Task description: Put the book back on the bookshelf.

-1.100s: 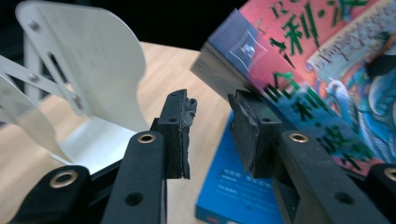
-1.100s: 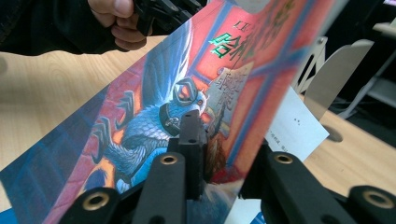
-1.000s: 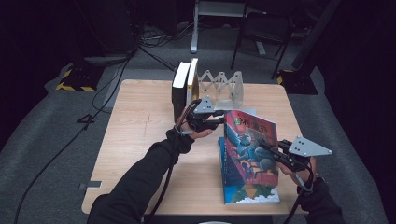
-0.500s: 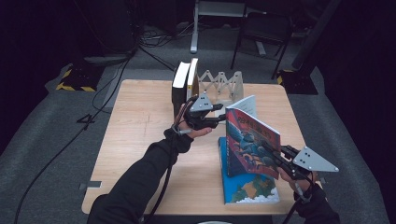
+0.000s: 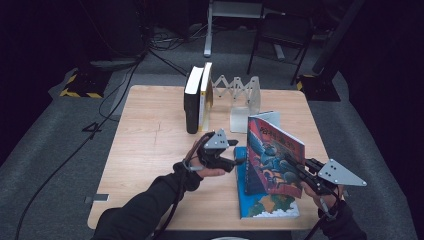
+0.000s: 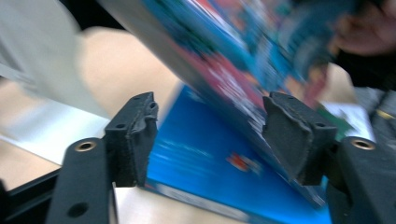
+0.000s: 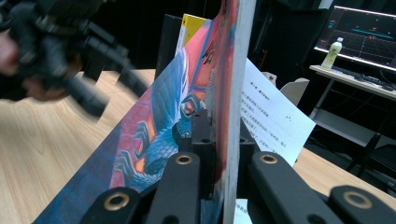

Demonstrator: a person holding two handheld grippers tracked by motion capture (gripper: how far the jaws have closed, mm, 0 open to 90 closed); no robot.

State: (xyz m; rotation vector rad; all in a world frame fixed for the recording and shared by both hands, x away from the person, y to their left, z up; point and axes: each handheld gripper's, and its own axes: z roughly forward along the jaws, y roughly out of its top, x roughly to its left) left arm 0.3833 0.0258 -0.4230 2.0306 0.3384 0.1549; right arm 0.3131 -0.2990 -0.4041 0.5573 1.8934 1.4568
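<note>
Change: the red book (image 5: 274, 157) has gone from tilted to nearly upright since a second ago; likely bound for the rack (image 5: 239, 95)
Right gripper (image 5: 305, 172): fingers pinching its edge
Left gripper (image 5: 235, 159): fingers spread, beside it
Blue book (image 5: 267, 206): flat beneath, near the surface (image 5: 150, 145) front edge
Room: bare wood left

Glossy printed book cover (image 5: 274, 155), pale matt wood-grain table (image 5: 150, 150), rough black claw pads (image 6: 135, 135)
</note>
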